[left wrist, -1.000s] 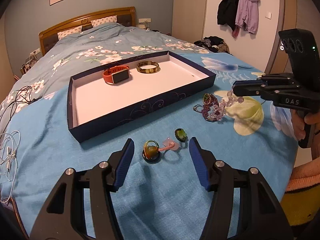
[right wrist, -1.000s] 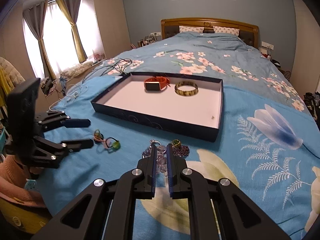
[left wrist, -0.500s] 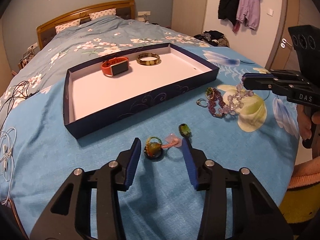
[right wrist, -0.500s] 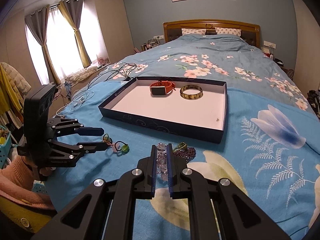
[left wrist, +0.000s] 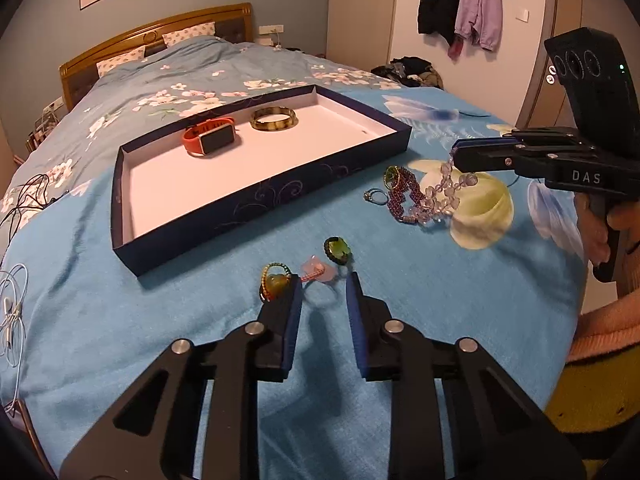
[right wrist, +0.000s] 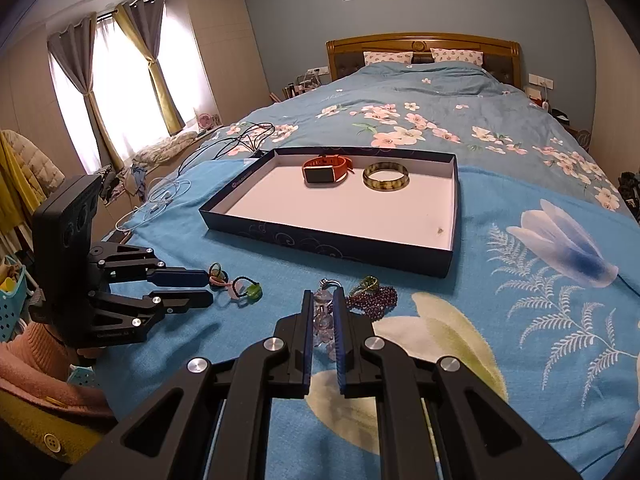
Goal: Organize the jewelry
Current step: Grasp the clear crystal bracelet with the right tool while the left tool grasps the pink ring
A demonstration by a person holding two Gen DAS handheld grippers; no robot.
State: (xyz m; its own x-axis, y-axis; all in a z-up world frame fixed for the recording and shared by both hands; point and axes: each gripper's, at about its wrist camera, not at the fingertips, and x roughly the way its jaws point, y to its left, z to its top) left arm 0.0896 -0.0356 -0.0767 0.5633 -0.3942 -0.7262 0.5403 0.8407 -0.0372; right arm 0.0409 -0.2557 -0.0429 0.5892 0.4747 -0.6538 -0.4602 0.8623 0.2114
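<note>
A dark blue tray [left wrist: 264, 192] [right wrist: 320, 240] on the bed holds an orange watch [left wrist: 208, 138] [right wrist: 326, 170] and a mottled bangle [left wrist: 274, 119] [right wrist: 386, 176]. My left gripper [left wrist: 322, 280] [right wrist: 210, 290] is part open around a pink hair tie [left wrist: 316, 272] with a green charm [left wrist: 338, 249]; an amber heart ring [left wrist: 274, 282] lies at its left finger. My right gripper [right wrist: 320, 300] [left wrist: 456, 156] is shut on a clear bead bracelet [left wrist: 444, 192] [right wrist: 324, 320], lifting one end. A purple bead bracelet [left wrist: 404, 194] [right wrist: 376, 300] and a small ring [left wrist: 376, 196] lie beside it.
White and black cables [left wrist: 12, 300] [right wrist: 160, 200] lie on the blue flowered bedspread left of the tray. The headboard [right wrist: 424, 46] is at the far end. Coats [left wrist: 460, 4] hang on the wall at right.
My left gripper has narrowed and moved forward, its fingers now flanking the pink hair tie. My right gripper has risen slightly with the clear bead bracelet.
</note>
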